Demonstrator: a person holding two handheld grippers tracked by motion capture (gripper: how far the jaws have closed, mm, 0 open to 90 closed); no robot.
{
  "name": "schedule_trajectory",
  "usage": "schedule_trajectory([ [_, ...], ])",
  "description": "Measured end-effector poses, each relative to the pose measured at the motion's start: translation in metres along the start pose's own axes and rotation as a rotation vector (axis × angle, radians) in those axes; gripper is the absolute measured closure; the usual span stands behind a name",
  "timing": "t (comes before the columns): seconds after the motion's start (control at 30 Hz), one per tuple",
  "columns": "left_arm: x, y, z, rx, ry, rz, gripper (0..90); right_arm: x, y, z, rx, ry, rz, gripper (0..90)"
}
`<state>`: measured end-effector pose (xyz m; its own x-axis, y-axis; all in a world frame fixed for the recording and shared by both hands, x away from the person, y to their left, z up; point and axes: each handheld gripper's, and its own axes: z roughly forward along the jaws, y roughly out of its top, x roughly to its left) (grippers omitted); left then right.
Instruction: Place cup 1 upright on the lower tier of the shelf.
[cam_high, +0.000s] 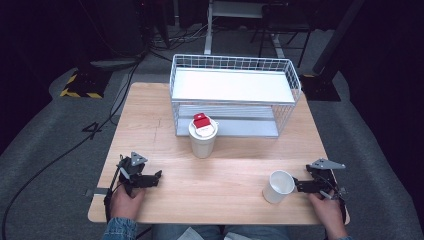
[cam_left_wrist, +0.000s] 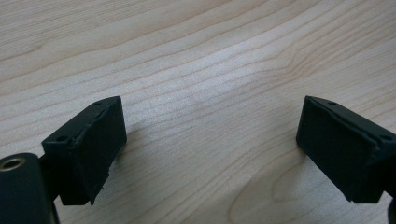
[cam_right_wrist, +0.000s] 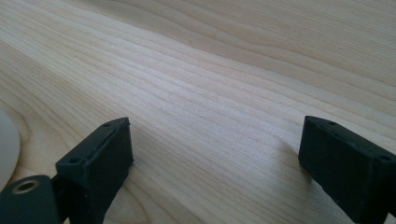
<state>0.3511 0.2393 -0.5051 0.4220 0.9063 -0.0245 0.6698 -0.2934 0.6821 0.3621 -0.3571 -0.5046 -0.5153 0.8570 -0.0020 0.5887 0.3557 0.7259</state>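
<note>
My left gripper (cam_high: 151, 178) rests low over the wooden table (cam_high: 235, 165) near its front left. In the left gripper view its jaws (cam_left_wrist: 210, 126) stand wide open over bare wood. My right gripper (cam_high: 299, 186) sits near the front right, just right of an empty white paper cup (cam_high: 278, 186). It is open too (cam_right_wrist: 215, 144), with nothing between the jaws, and the cup's edge (cam_right_wrist: 6, 144) shows at the left of that view. A second white cup (cam_high: 202, 138) stands mid-table with a red and white object (cam_high: 202, 122) lying on its top.
A white wire rack (cam_high: 234, 95) with two shelves stands at the back of the table, right behind the covered cup. Cables and stand legs lie on the dark floor beyond. A person's hands hold both grippers at the front edge.
</note>
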Motion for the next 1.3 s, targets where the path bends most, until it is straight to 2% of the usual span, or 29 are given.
schedule_trajectory([
  [1.3,-0.0003,0.0002,0.0001,0.0,0.003,-0.003,9.1,-0.0026,0.0003,-0.0026,0.001,0.0,0.012,14.4],
])
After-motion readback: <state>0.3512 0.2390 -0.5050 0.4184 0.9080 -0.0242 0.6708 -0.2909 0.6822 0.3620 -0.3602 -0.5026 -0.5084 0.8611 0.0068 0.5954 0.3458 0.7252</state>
